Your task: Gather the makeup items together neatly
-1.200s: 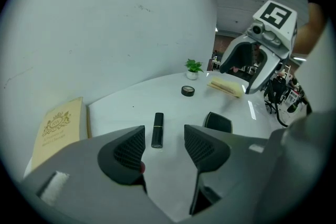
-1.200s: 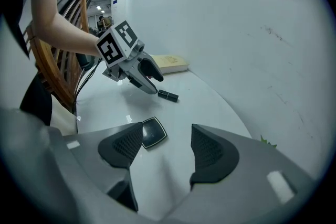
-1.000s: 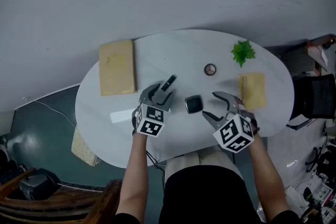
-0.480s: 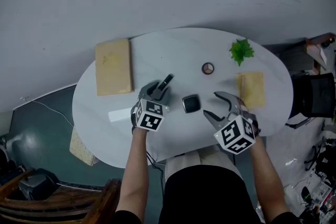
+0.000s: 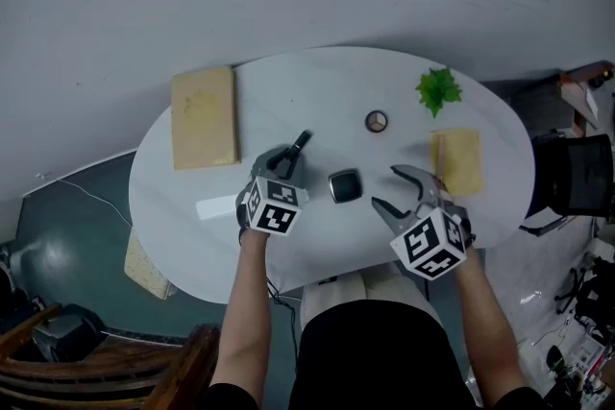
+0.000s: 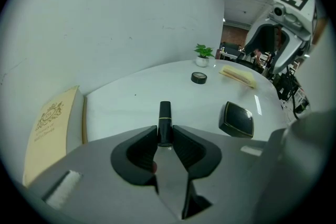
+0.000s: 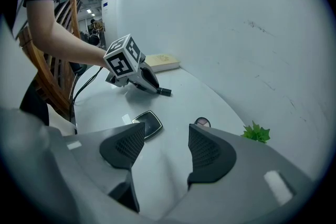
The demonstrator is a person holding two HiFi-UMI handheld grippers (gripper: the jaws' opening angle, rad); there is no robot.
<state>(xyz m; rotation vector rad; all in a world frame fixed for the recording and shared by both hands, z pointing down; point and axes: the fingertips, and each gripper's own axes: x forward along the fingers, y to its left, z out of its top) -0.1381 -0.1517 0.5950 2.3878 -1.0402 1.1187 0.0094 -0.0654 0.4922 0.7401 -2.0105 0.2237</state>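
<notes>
The left gripper (image 6: 165, 136) has just been closing and now pinches the near end of the lipstick (image 6: 165, 115). The lipstick lies on the table (image 5: 317, 82), long axis pointing away toward the wall. The right gripper (image 7: 165, 147) gapes wide, empty, near the compact (image 7: 147, 124).

— Where do we find the lipstick (image 5: 300, 143)?
— We see it lying flat on the white table (image 5: 317, 86). It is a slim black tube with a thin gold band. Its near end is pinched between the jaws of the left gripper (image 5: 286, 158), which have just been closing on it.
— And the rest?
— We see a square black compact (image 5: 344, 185), shut and lying flat, near it on the right. A small round pot (image 5: 376, 121) with a dark rim sits farther back, apart from both.
</notes>
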